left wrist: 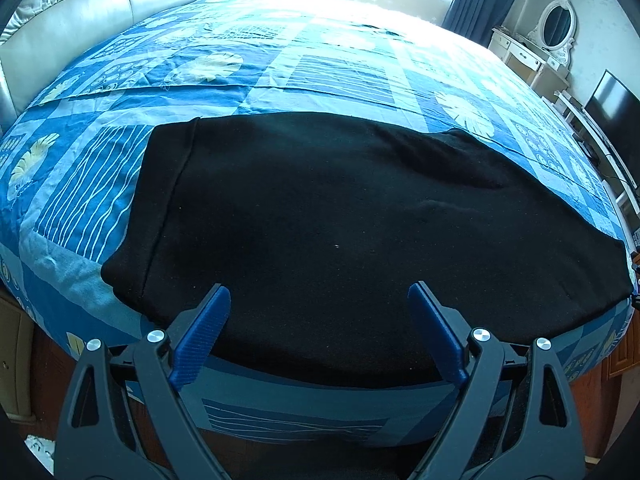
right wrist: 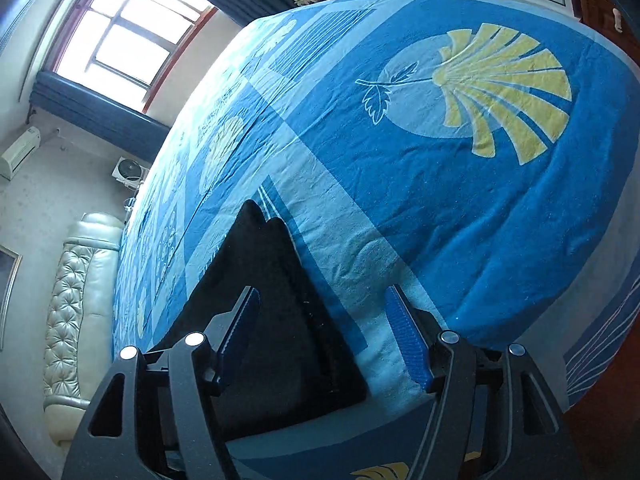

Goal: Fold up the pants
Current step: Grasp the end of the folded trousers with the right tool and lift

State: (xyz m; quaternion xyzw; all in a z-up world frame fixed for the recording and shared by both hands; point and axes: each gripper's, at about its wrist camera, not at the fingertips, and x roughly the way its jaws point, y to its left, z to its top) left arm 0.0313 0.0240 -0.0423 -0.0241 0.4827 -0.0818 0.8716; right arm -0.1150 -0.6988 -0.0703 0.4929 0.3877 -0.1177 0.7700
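**Both grippers spread above folded black pants at the bed's near edge**

The left gripper (left wrist: 319,312) has its blue fingers (left wrist: 204,332) spread wide, with nothing pinched between them; they hang over the black pants (left wrist: 320,208). The right gripper (right wrist: 322,328) also has its fingers (right wrist: 408,340) apart and empty, one over the dark cloth, the other over the bedspread beside it. The pants (right wrist: 276,300) lie flat in a broad folded shape along the near edge of the bed (left wrist: 280,40), with a hemmed end towards the near left corner in the left wrist view. The bed wears a blue patterned cover with pale leaf and shell prints. A tufted headboard (left wrist: 80,12) stands at the bed's far left side, a window (right wrist: 120,36) beyond its far edge.
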